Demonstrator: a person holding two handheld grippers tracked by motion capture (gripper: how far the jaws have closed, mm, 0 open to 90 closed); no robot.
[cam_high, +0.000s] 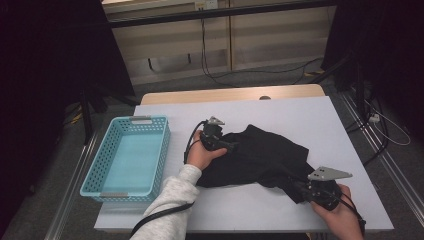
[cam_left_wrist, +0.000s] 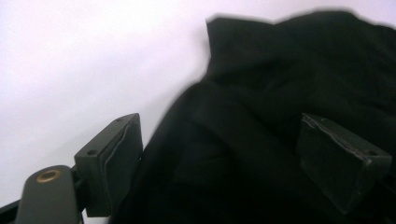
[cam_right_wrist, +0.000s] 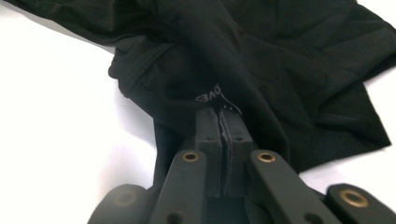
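One tongs only, your right tongs (cam_right_wrist: 223, 122), is clenched on the black garment (cam_high: 265, 155) at 5 o'clock, while the left tongs (cam_left_wrist: 219, 163) is released, so pulling may slip the thin fold out.

Light blue basket (cam_high: 111, 170) on white table (cam_high: 305, 120), cables on floor (cam_high: 210, 70)

The high view looks forward and down across the white rectangular tabletop (cam_high: 280, 112); both gripper views sit close over the crumpled black cloth garment (cam_high: 265, 155) (cam_left_wrist: 261, 116) (cam_right_wrist: 280, 60) it also shows.

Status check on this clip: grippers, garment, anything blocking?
Left hand-held gripper open over black garment. Right hand-held gripper shut on garment's near edge. Blue basket off to left, nothing blocking.
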